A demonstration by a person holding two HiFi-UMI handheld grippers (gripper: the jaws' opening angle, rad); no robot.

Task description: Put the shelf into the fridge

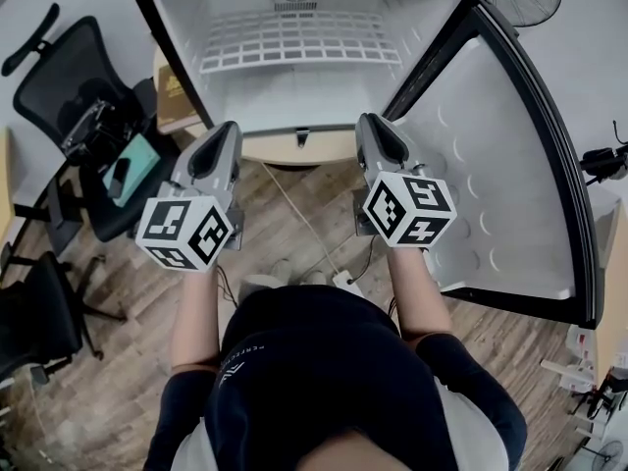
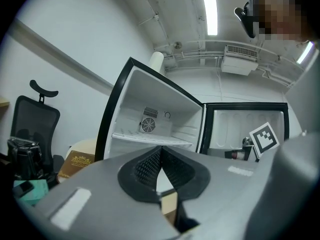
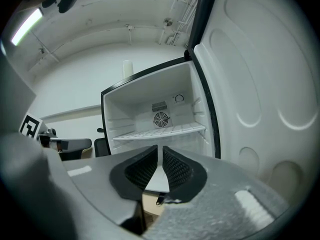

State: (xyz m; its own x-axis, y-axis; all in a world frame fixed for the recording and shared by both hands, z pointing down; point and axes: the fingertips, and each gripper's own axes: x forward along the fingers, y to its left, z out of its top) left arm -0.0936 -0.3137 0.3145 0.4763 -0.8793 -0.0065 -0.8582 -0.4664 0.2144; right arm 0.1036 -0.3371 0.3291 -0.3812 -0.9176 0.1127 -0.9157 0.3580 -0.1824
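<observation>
Left gripper (image 1: pixel 227 128) is clenched on nothing, its jaws pressed together; right gripper (image 1: pixel 369 119) shows only a thin slit between its jaws, with nothing in it; both point level into the open fridge (image 1: pixel 175 37). Straight ahead of both, inside the cabinet, lies the white wire shelf (image 1: pixel 299 45); its long axis runs crosswise to their pointing; neither touches it, and both look about equally near. It appears already seated, so any further push would go straight forward.

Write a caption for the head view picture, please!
Left claw and right claw face the open fridge, wire shelf inside.
</observation>
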